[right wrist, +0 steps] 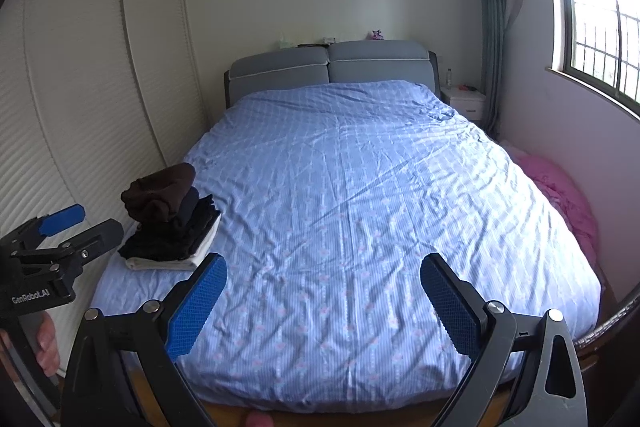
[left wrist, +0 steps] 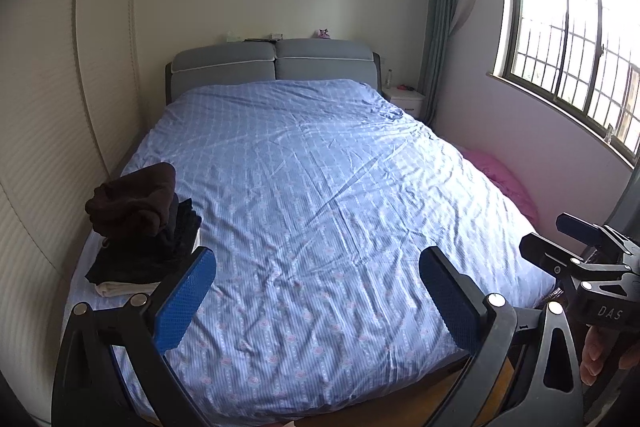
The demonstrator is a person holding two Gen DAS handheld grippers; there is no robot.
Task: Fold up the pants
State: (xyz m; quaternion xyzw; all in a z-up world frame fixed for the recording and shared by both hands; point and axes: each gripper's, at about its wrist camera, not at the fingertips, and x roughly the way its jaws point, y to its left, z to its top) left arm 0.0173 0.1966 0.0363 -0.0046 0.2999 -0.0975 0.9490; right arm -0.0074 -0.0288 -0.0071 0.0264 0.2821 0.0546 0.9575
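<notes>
A stack of folded clothes point(left wrist: 144, 231) point(right wrist: 172, 223) sits at the bed's near left edge: a brown piece on top, black pieces under it, a white one at the bottom. My left gripper point(left wrist: 318, 267) hovers open above the foot of the bed point(left wrist: 320, 187), nothing between its blue pads; it also shows at the left of the right wrist view point(right wrist: 82, 225). My right gripper point(right wrist: 324, 273) is open and empty too, over the foot of the bed point(right wrist: 360, 207), and appears at the right edge of the left wrist view point(left wrist: 548, 233). No loose pants are visible.
A blue patterned duvet covers the whole bed. A grey headboard point(left wrist: 276, 65) stands at the far end. White wardrobe doors point(right wrist: 100, 87) line the left side. A pink bundle point(right wrist: 568, 199) lies between bed and window wall. A white nightstand point(right wrist: 464, 101) is far right.
</notes>
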